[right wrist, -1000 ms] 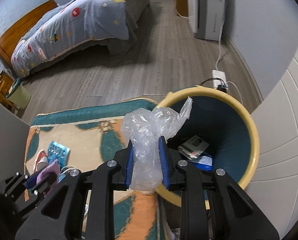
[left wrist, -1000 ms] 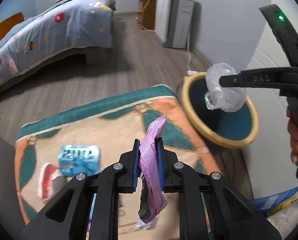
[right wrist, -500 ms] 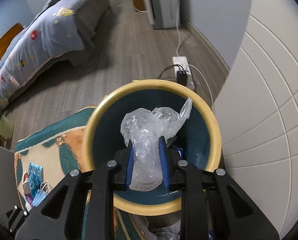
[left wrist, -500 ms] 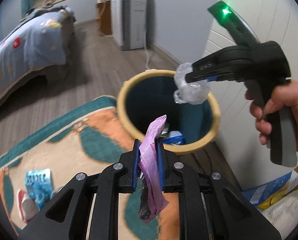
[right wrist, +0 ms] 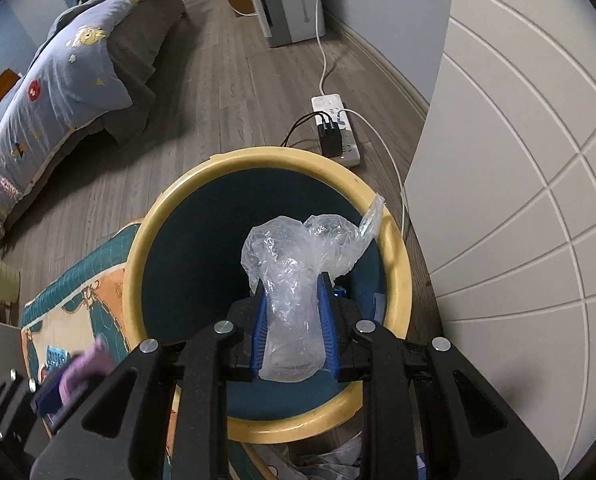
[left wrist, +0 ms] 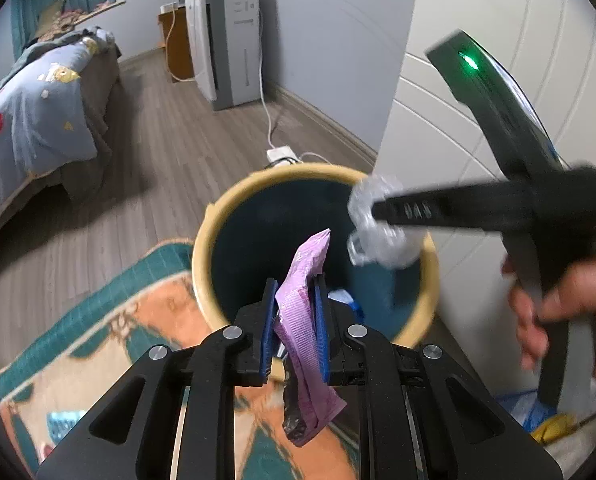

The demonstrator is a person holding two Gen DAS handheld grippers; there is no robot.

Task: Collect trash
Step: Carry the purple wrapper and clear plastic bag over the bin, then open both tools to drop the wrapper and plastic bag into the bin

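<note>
My left gripper (left wrist: pixel 295 300) is shut on a purple wrapper (left wrist: pixel 304 320) and holds it over the near rim of the trash bin (left wrist: pixel 203 248), a blue bin with a yellow rim. My right gripper (right wrist: pixel 293 300) is shut on a crumpled clear plastic bag (right wrist: pixel 293 264) and holds it above the bin's opening (right wrist: pixel 257 156). In the left wrist view the right gripper (left wrist: pixel 368 220) reaches in from the right over the bin with the bag (left wrist: pixel 378 244). In the right wrist view the left gripper (right wrist: pixel 71 376) shows at lower left with the purple wrapper (right wrist: pixel 87 364).
The bin stands beside a white panelled wall (right wrist: pixel 538 160) on a patterned rug (left wrist: pixel 109 320). A blue packet (right wrist: pixel 55 358) lies on the rug. A power strip (right wrist: pixel 336 128) with cables lies on the wood floor behind the bin. A bed (left wrist: pixel 25 112) is at the left.
Both grippers have moved toward the bin, each keeping its item. The purple wrapper has come from over the rug to the bin's near rim. The bag stays over the opening.
</note>
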